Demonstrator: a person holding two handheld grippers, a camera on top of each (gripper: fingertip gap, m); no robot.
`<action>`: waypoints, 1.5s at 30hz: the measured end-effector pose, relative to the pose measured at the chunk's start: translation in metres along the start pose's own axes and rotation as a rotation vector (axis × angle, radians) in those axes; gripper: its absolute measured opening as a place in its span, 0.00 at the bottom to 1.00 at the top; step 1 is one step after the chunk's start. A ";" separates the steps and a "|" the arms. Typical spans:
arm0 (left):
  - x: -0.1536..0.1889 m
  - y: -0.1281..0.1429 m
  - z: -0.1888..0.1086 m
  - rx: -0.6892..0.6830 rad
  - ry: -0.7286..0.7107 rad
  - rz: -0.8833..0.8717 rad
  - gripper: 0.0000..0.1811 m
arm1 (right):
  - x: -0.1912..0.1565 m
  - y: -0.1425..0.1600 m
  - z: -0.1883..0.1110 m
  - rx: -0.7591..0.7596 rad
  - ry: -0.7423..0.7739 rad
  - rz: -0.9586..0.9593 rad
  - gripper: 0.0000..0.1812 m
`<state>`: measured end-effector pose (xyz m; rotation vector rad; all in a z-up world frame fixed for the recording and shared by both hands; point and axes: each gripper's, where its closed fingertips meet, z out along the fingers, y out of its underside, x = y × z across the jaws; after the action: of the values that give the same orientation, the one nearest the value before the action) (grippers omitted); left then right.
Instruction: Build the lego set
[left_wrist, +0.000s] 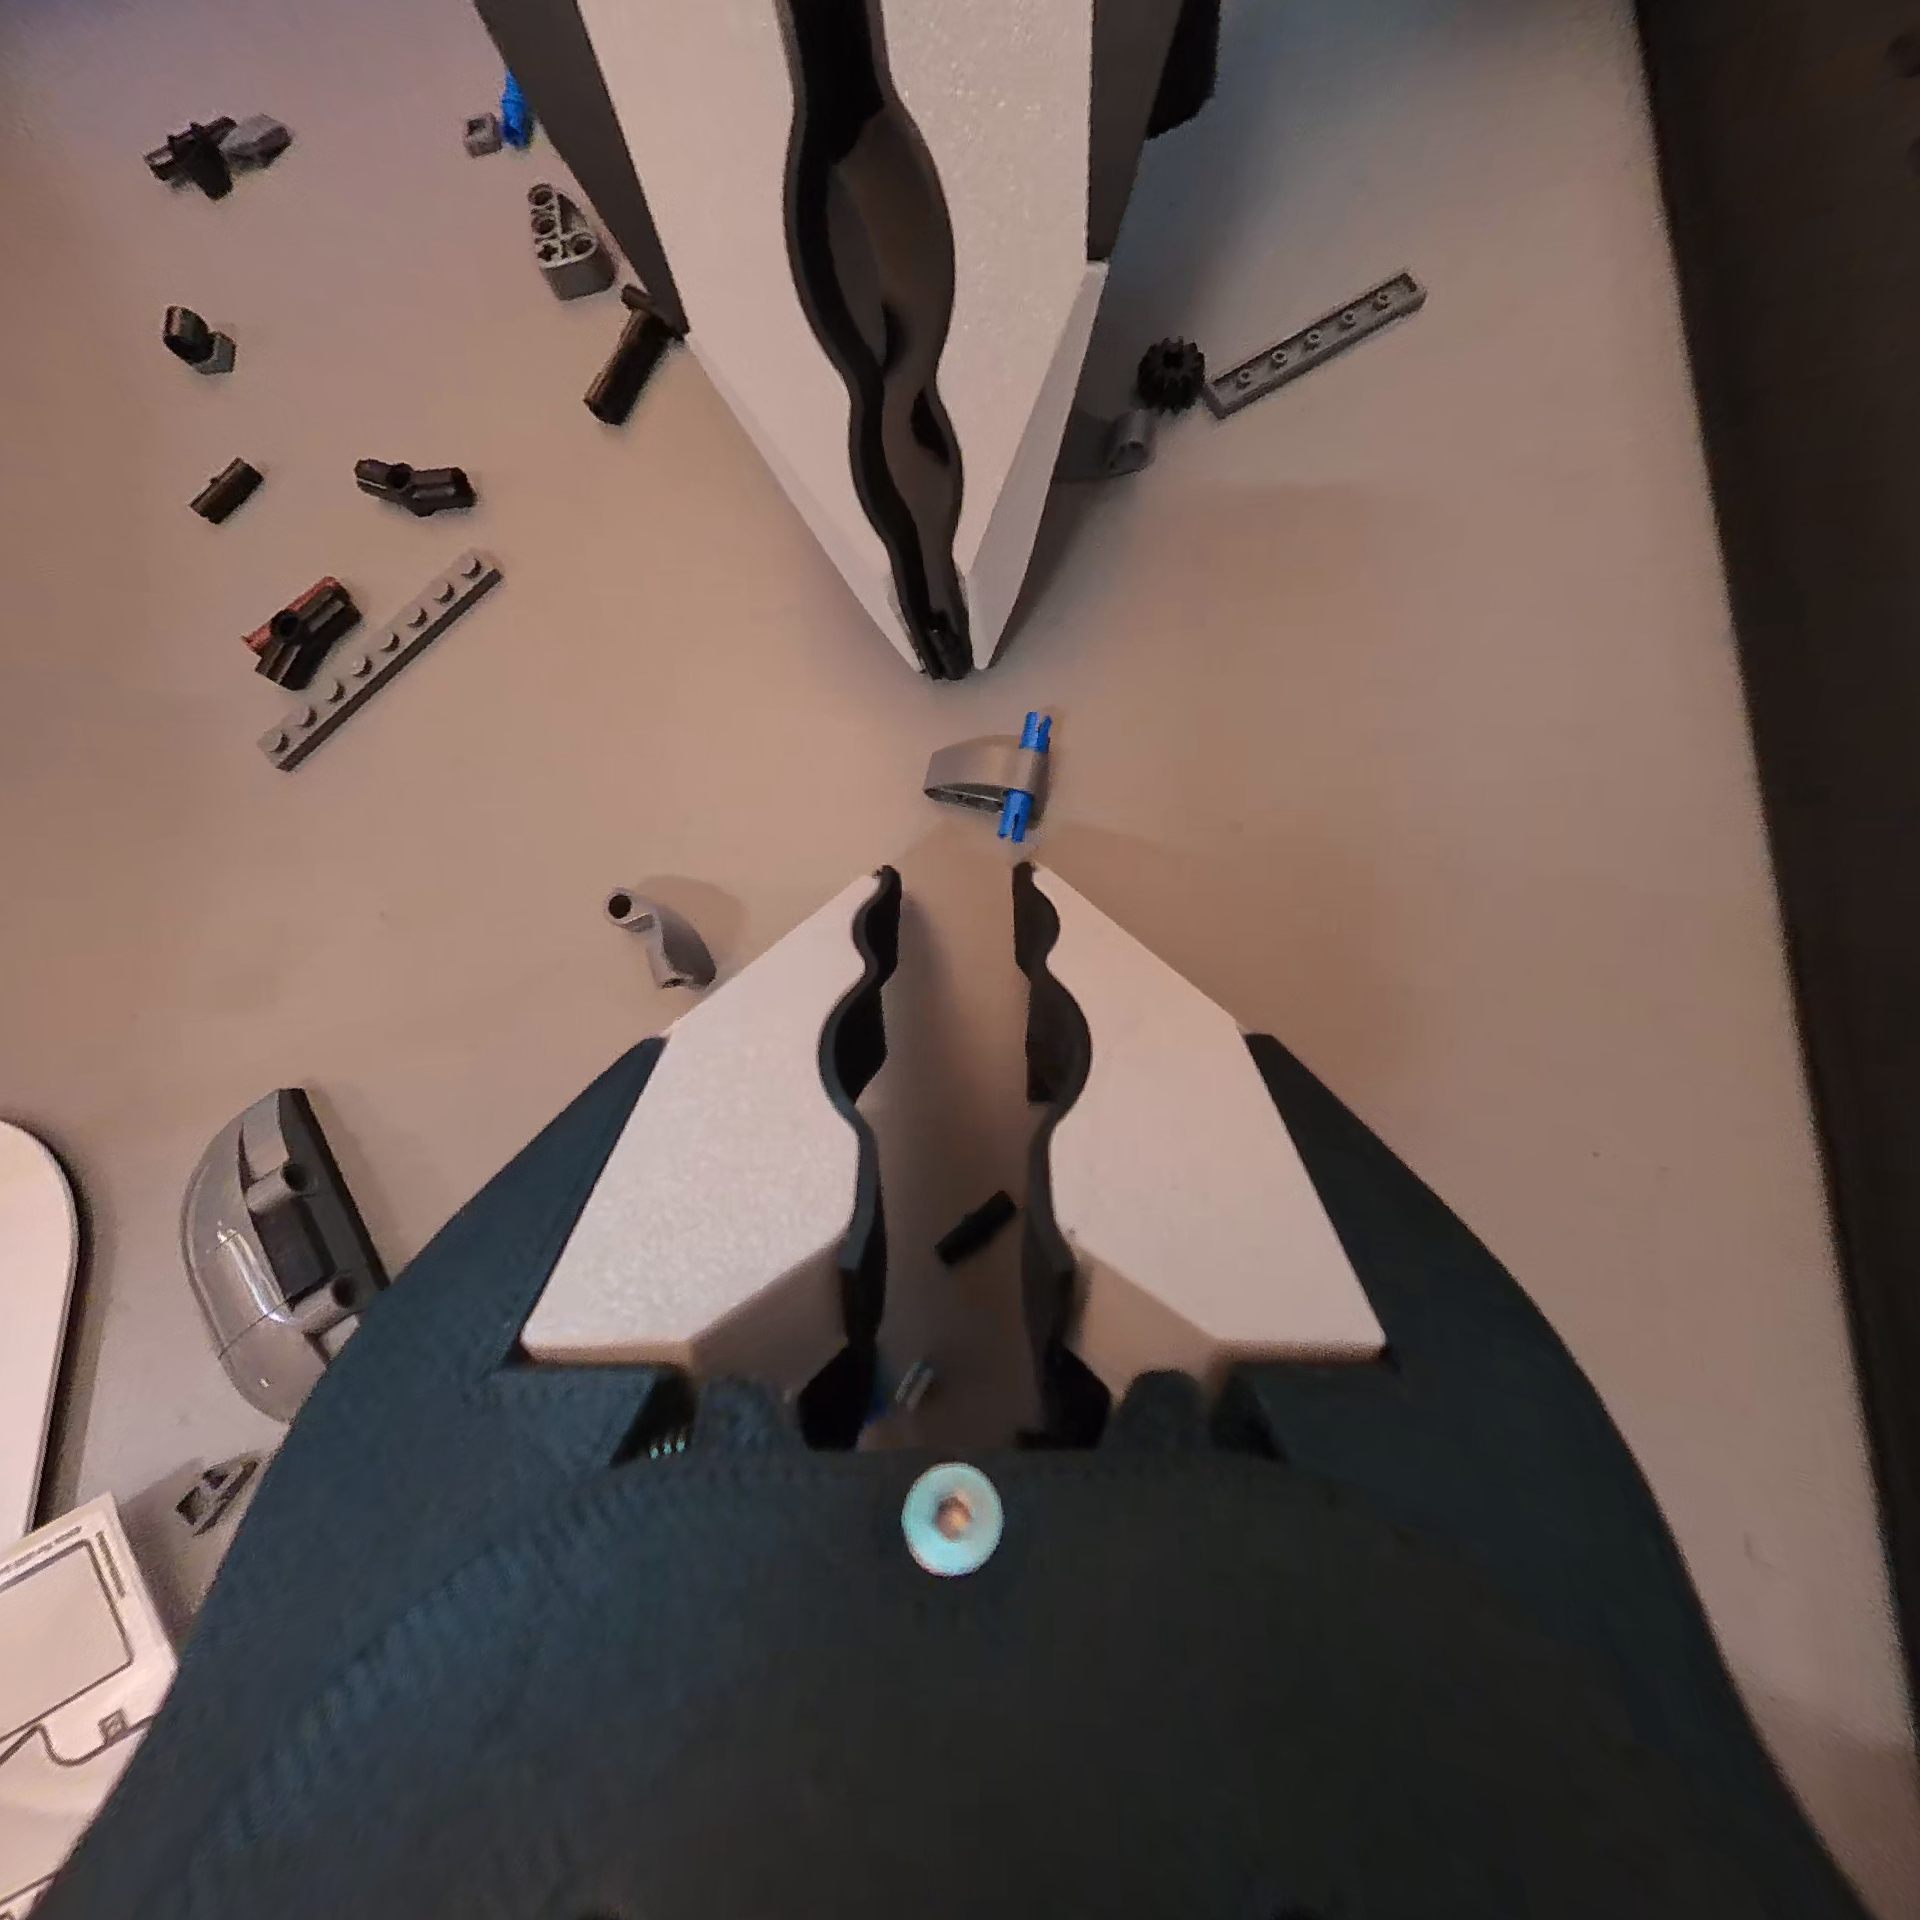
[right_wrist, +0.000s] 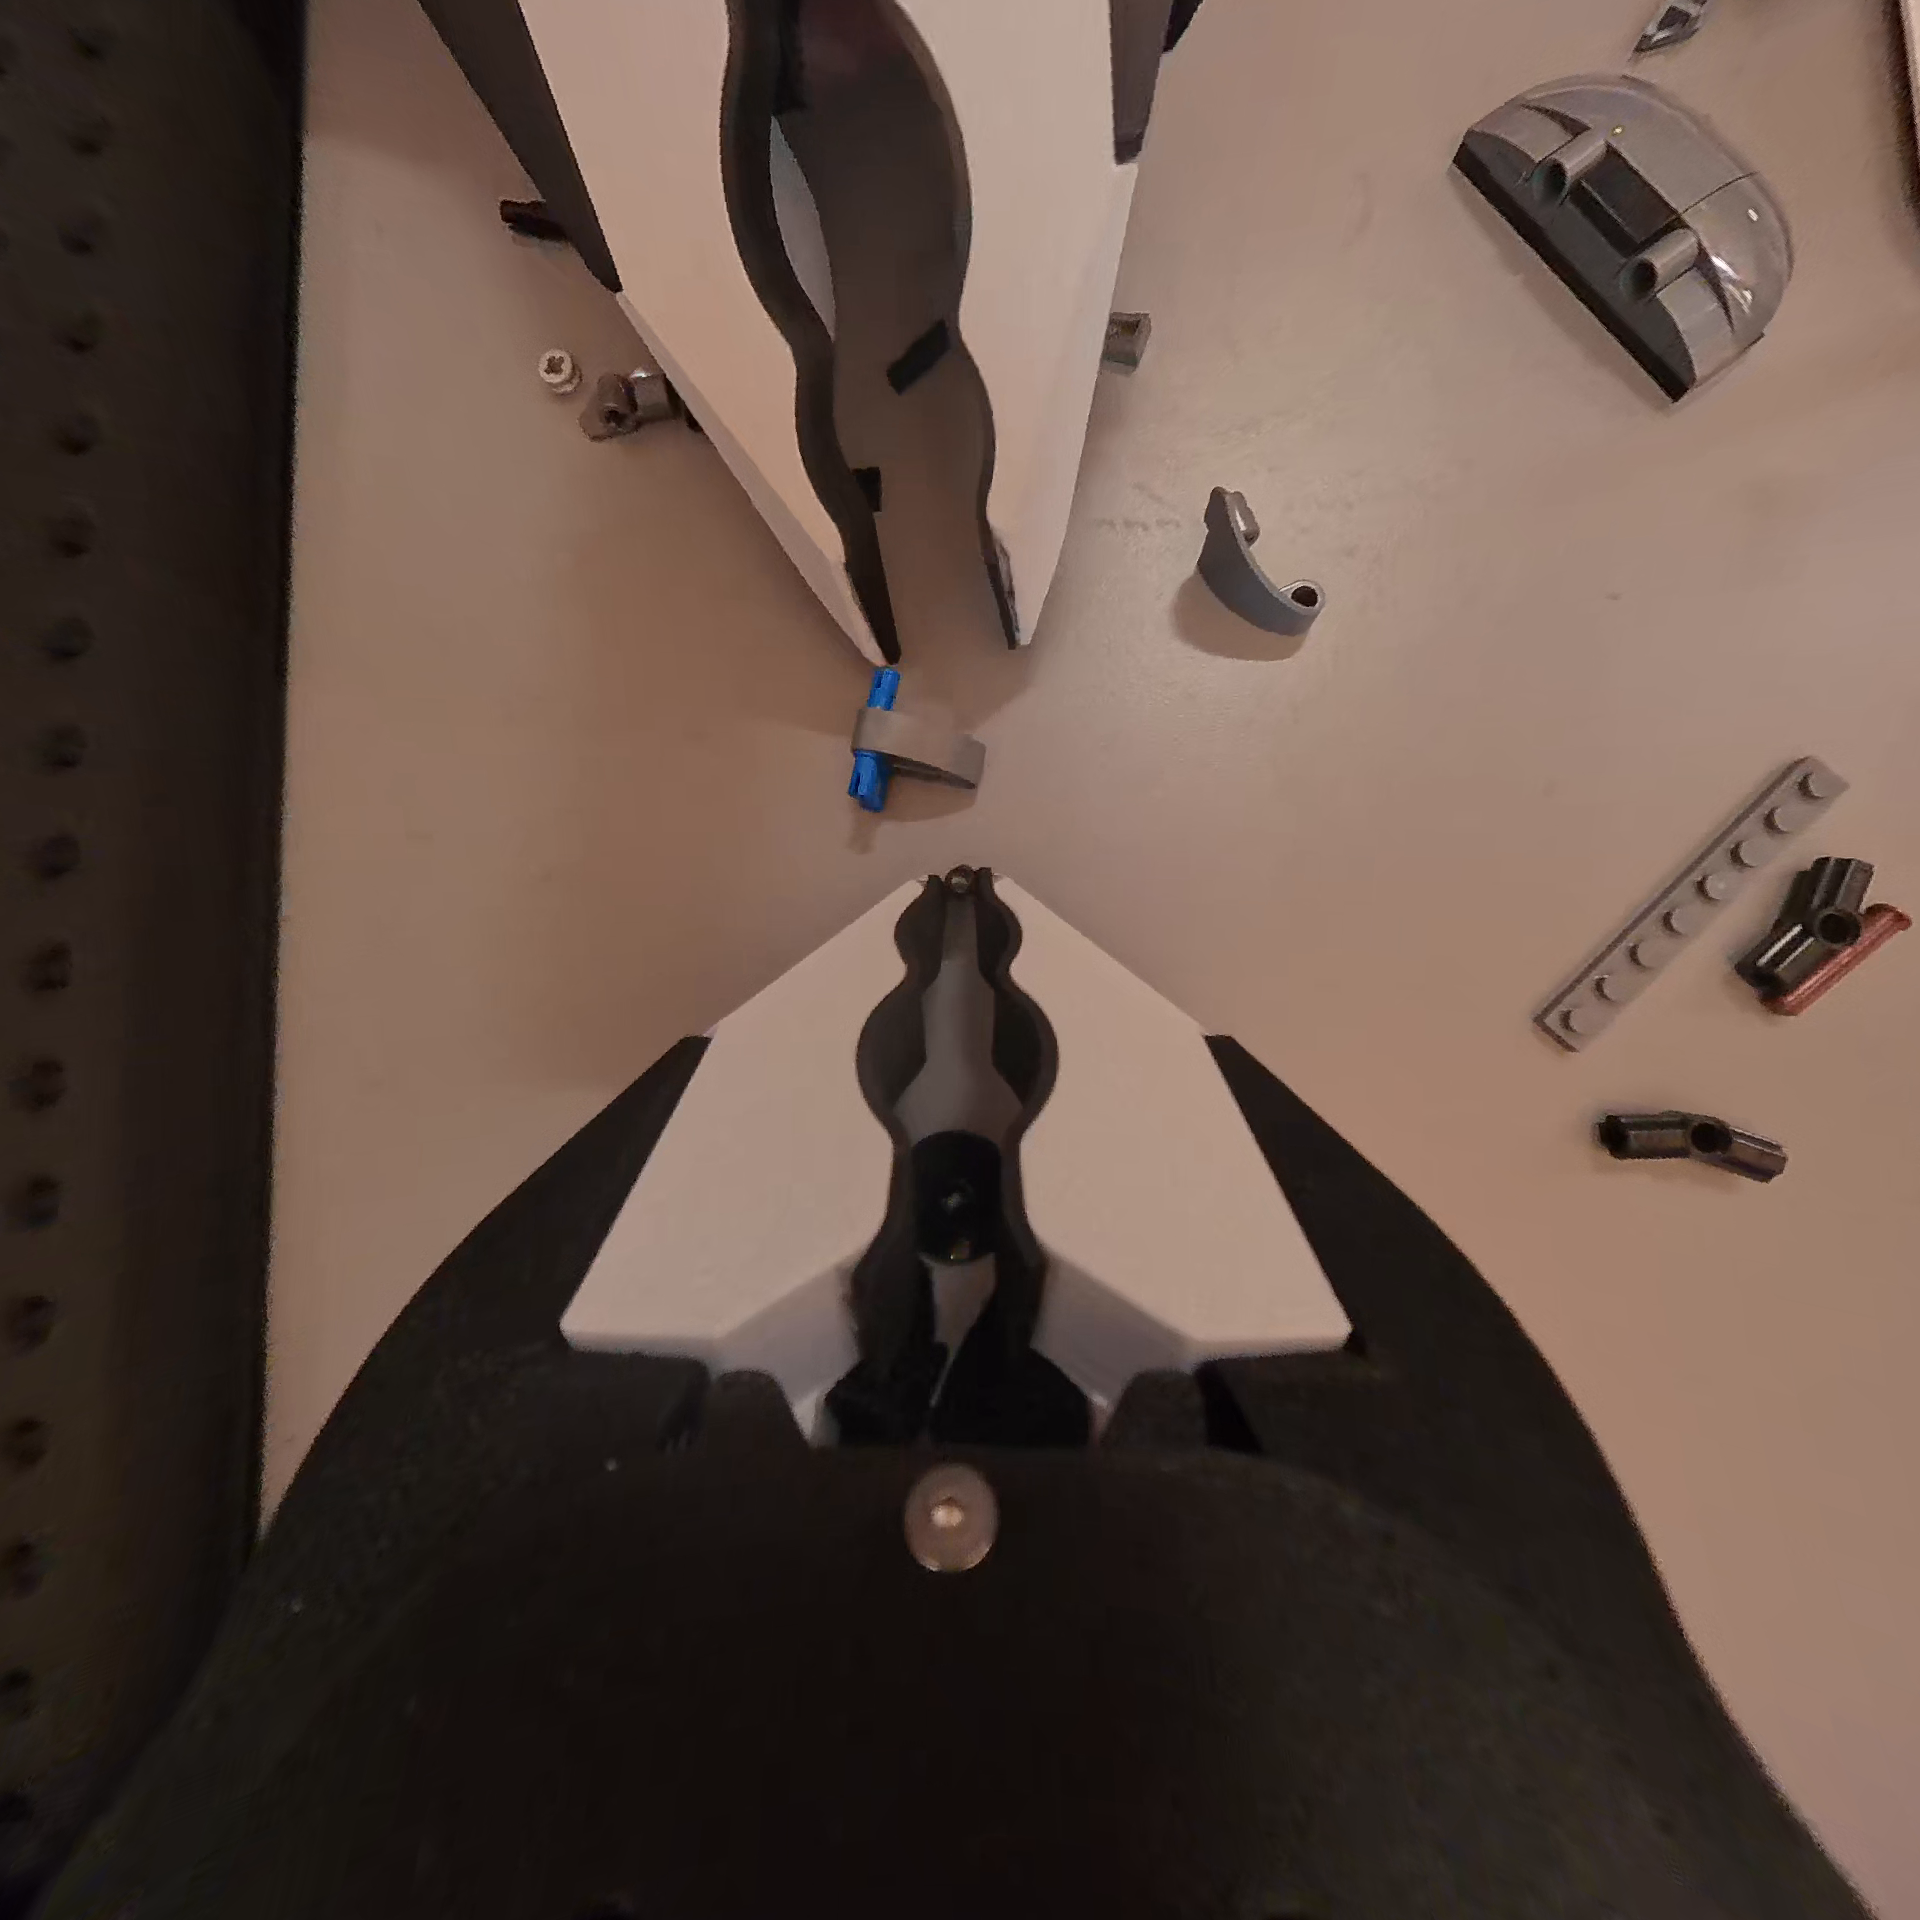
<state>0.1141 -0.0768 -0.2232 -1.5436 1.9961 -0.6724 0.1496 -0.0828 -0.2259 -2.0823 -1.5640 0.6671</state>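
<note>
Left claw (left_wrist: 956, 878) released, right claw (right_wrist: 961, 881) clenched on tiny unclear piece, grey curved piece (left_wrist: 977, 774) between.

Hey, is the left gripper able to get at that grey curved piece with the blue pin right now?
Probably yes. The left gripper is open, and the grey curved piece with the blue pin lies just ahead of its tips on bare table; the shut right gripper sits close beyond it.
</note>
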 end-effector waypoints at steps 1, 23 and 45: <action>0.001 0.001 0.001 -0.004 0.000 0.008 0.11 | 0.000 0.000 0.000 0.001 0.000 0.001 0.02; 0.003 0.000 0.004 0.022 0.021 0.040 0.08 | -0.011 -0.008 0.007 -0.010 -0.009 -0.041 0.03; 0.003 -0.004 -0.002 0.034 0.016 0.046 0.09 | -0.001 -0.013 -0.006 0.047 0.017 0.010 0.05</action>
<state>0.1151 -0.0801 -0.2199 -1.4730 2.0152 -0.6991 0.1438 -0.0807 -0.2133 -2.0573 -1.5150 0.6815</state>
